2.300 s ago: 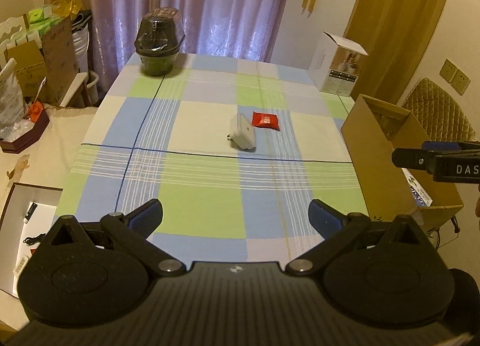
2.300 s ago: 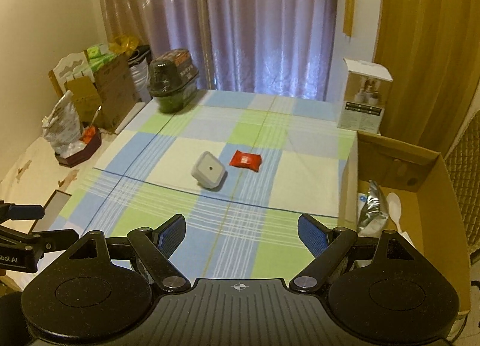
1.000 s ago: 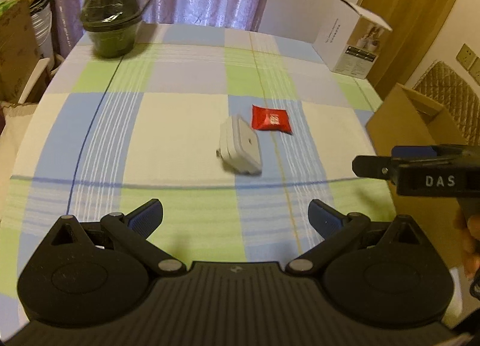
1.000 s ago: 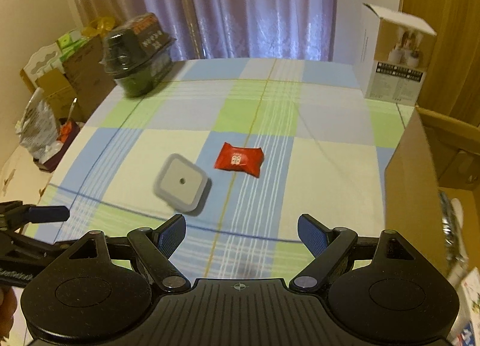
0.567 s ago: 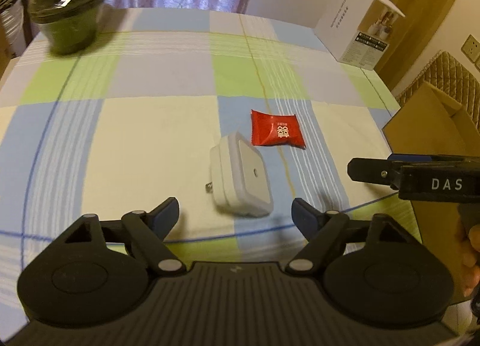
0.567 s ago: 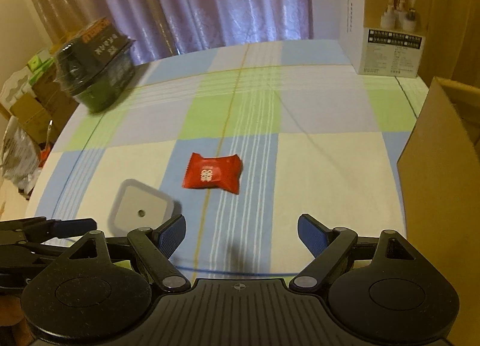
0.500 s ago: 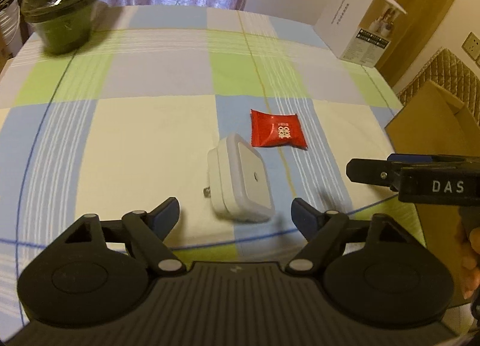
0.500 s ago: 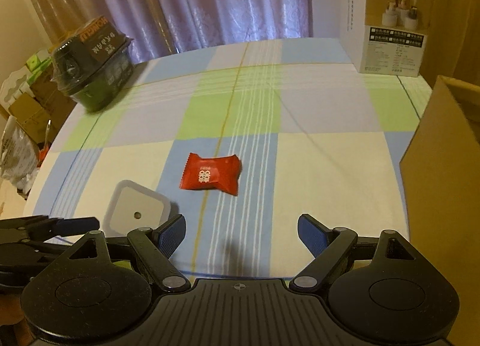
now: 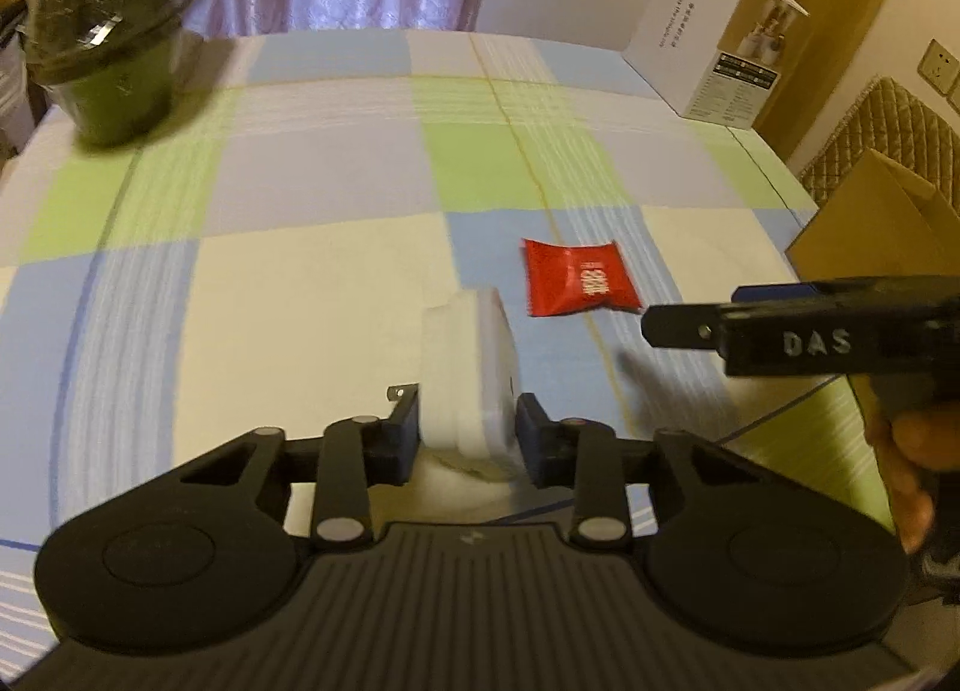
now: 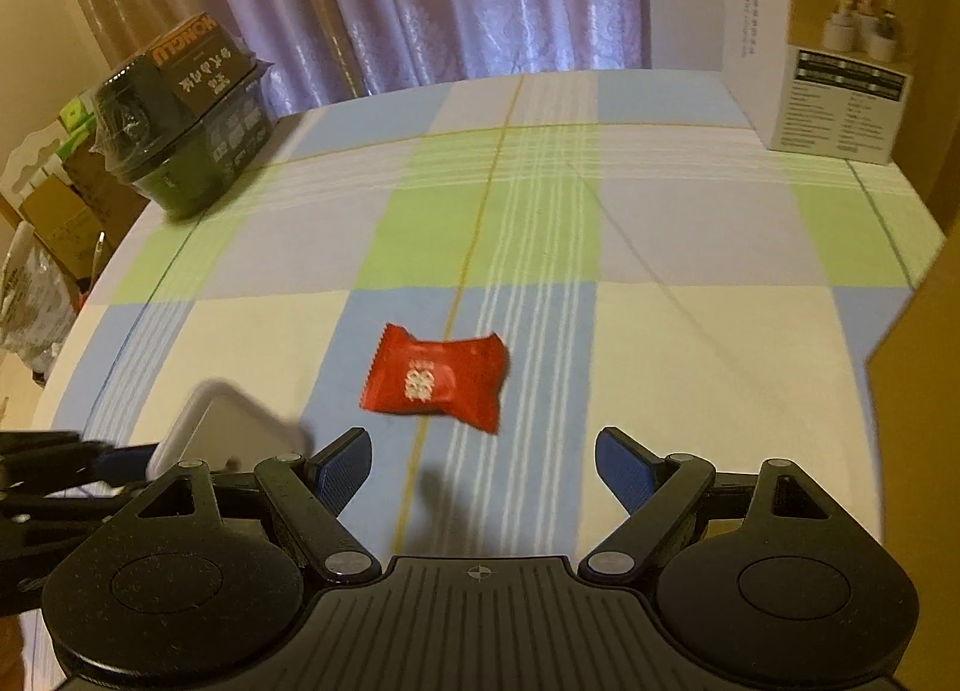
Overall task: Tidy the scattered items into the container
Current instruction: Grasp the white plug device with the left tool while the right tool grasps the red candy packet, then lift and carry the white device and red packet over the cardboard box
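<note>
Grip check: your left tool point(image 9: 467, 432) is clamped on the white plug point(image 9: 469, 367), pads on both flat faces, prongs sticking out left. Hold sits low on the body, near its close end; it looks tilted, so a fast swing could let it pivot or slip out. Frame is motion-blurred, so I can't tell if it has cleared the desk point(image 9: 312, 295).

Right tool point(image 10: 480, 466) is spread wide, empty, hovering just short of the red packet point(image 10: 435, 376). Packet lies flat on the cloth; pads may skate over it or pinch cloth with it.

Box point(image 9: 882, 223) is at the right desk edge, beyond your right tool. Carrying the plug there crosses that tool's path, so there's a collision risk.
</note>
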`<move>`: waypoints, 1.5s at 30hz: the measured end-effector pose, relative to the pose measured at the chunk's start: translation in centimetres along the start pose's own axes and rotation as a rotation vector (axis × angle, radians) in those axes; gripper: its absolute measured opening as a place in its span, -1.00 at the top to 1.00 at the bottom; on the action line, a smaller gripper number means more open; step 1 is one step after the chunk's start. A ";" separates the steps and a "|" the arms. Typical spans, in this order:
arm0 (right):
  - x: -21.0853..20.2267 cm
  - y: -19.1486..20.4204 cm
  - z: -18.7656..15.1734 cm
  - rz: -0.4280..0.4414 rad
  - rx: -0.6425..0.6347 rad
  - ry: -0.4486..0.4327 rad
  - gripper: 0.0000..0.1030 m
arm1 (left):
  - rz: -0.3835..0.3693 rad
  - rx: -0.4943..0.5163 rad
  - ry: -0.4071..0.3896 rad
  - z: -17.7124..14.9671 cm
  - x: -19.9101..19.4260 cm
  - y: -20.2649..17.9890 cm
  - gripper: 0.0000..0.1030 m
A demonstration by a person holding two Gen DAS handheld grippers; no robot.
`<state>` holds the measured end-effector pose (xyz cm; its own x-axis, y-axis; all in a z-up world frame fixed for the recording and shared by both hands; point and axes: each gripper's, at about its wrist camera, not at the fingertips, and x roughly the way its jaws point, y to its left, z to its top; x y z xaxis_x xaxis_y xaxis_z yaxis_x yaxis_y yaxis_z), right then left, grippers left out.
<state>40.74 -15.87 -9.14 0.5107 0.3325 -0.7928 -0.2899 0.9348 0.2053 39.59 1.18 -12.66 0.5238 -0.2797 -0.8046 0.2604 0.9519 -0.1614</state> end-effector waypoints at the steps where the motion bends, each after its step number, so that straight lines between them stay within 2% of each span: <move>1: 0.4 0.1 0.1 0.003 0.001 -0.001 -0.69 | 0.006 -0.004 -0.002 -0.1 -0.3 0.3 0.49; 11: 4.2 1.5 1.3 -0.006 0.020 -0.020 -0.69 | -0.015 -0.136 -0.043 -2.4 -1.6 2.4 0.53; 15: 5.0 2.4 1.5 -0.045 0.009 -0.051 -0.69 | -0.023 -0.162 -0.050 -2.6 -1.5 2.6 0.53; 21: 5.7 4.1 1.0 -0.113 -0.084 -0.061 -0.66 | -0.016 -0.172 -0.051 -2.6 -1.1 2.9 0.46; 22: 5.7 4.2 0.9 -0.129 -0.100 -0.066 -0.44 | -0.008 -0.169 -0.052 -2.6 -1.1 2.9 0.38; 23: 5.6 4.3 0.7 -0.144 -0.120 -0.075 -0.33 | -0.002 -0.167 -0.053 -2.5 -1.0 2.9 0.36; 24: 5.7 4.4 0.7 -0.148 -0.128 -0.079 -0.31 | 0.001 -0.169 -0.054 -2.4 -0.9 3.0 0.36; 27: 5.3 4.2 0.7 -0.147 -0.134 -0.084 -0.07 | 0.002 -0.174 -0.053 -2.3 -0.7 3.3 0.35; 28: 5.1 4.2 0.7 -0.153 -0.139 -0.091 0.13 | 0.001 -0.176 -0.052 -2.3 -0.7 3.3 0.36; 30: 4.7 4.2 0.6 -0.147 -0.146 -0.091 0.16 | -0.003 -0.182 -0.049 -2.3 -0.6 3.3 0.37; 32: 4.3 4.2 0.3 -0.140 -0.157 -0.085 0.19 | -0.024 -0.200 -0.041 -2.5 -0.7 3.4 0.51; 38: 1.9 3.5 -1.8 -0.114 -0.113 -0.072 0.21 | -0.038 -0.248 -0.031 -4.0 -1.7 3.0 0.51; 45: -3.1 3.1 -5.9 -0.092 -0.069 -0.053 0.21 | -0.040 -0.244 -0.016 -6.3 -4.4 0.8 0.51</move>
<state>33.46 -14.79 -9.41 0.5789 0.2534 -0.7750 -0.2940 0.9514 0.0914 32.34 3.92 -12.86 0.5303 -0.3182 -0.7858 0.0789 0.9414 -0.3279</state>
